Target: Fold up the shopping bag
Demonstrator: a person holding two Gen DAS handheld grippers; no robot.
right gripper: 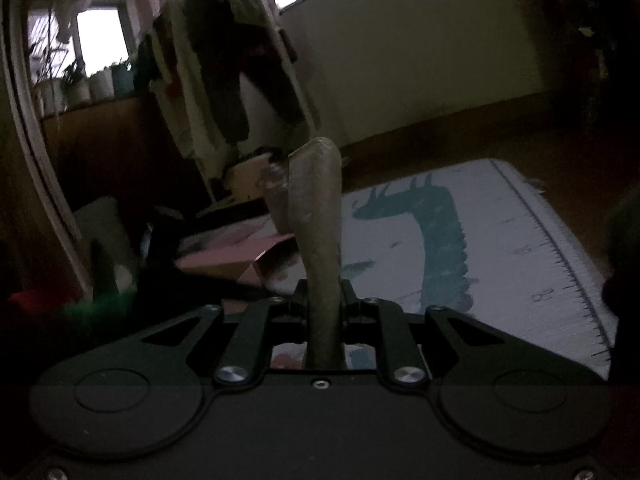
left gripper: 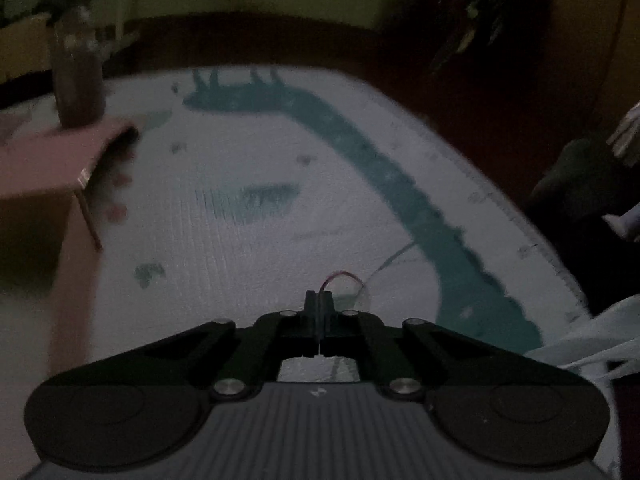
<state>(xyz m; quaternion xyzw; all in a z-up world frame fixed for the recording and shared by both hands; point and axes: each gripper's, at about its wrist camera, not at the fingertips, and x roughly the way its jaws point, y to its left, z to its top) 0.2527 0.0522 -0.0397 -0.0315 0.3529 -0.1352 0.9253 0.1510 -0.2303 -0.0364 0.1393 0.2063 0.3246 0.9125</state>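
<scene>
Close to me, my left gripper (left gripper: 319, 300) is pinched shut — a thin red loop (left gripper: 340, 278) pokes out past its tips. Left sits a pink box (left gripper: 52, 152), a bottle (left gripper: 78, 68) on it. Right — my right gripper (right gripper: 323, 300) squeezes a bunched shopping bag (right gripper: 318, 216), sticking up over the giraffe mat (right gripper: 520, 240).

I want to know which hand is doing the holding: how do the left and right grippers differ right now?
The left gripper is fully shut with nothing thick between its fingers; the right gripper is clamped on a bunched grey strip that sticks up. Both hover over the giraffe mat.
</scene>
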